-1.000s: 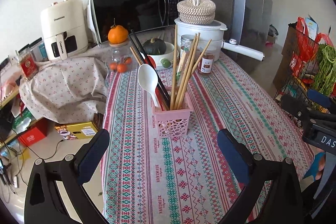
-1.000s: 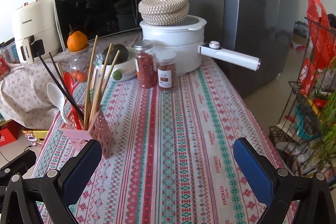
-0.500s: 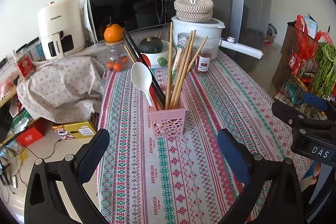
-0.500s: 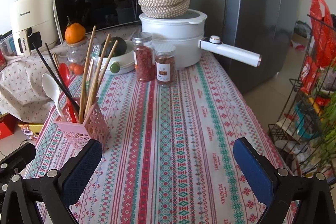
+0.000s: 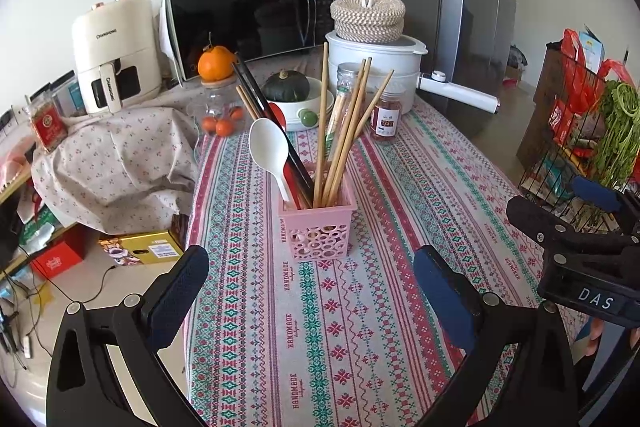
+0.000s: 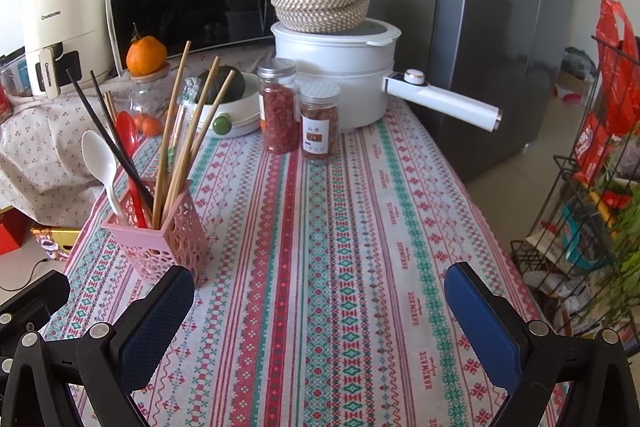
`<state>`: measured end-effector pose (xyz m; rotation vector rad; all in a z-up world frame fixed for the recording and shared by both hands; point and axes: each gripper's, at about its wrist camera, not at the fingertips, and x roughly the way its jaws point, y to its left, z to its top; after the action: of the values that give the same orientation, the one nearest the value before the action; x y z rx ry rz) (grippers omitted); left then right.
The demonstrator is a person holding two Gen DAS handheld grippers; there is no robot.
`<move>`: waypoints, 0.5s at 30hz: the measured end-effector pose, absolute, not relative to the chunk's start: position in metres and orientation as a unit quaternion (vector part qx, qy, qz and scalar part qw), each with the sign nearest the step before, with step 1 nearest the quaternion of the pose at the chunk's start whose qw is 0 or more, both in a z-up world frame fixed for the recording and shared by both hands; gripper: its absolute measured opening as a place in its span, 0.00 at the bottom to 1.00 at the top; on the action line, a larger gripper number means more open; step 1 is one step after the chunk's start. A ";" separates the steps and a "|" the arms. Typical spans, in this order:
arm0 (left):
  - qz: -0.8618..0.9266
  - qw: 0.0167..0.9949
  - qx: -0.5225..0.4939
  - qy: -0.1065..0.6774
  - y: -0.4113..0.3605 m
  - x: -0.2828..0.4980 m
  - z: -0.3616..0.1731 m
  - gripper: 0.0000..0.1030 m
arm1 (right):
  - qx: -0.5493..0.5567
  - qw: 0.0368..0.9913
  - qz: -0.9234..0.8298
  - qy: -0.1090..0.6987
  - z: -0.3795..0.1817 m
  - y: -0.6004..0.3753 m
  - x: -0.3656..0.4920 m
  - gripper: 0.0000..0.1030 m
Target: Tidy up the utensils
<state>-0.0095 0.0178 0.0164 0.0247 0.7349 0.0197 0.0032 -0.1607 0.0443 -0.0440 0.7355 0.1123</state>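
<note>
Both my grippers hover empty over the worktop, with the utensils standing in the pink basket.

My left gripper (image 5: 310,281) has its fingers (image 5: 178,287) spread wide apart, holding nothing, and the pink basket (image 5: 318,229) sits just beyond them on the patterned tablecloth (image 5: 400,187). In it stand the wooden chopsticks (image 5: 344,135), black chopsticks (image 5: 268,119), a white spoon (image 5: 269,151) and a red spoon (image 6: 128,131), all leaning. My right gripper (image 6: 320,307) is likewise spread and empty, above bare cloth with the basket just beside its left finger. Two spice jars (image 6: 298,115) and a white pot (image 6: 336,75) stand well behind.
</note>
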 end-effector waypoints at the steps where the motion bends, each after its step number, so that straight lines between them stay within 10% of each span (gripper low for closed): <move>1: 0.011 0.933 0.013 0.359 0.018 -0.010 0.017 1.00 | -0.021 0.931 0.054 0.360 0.044 -0.161 0.003 1.00; 15: 0.020 0.936 0.019 0.352 0.016 -0.012 0.014 1.00 | -0.021 0.930 0.052 0.364 0.040 -0.164 0.004 1.00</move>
<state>-0.0116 0.0162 0.0143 0.0390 0.7193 0.0403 0.0044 -0.1636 0.0405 -0.0433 0.7447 0.1070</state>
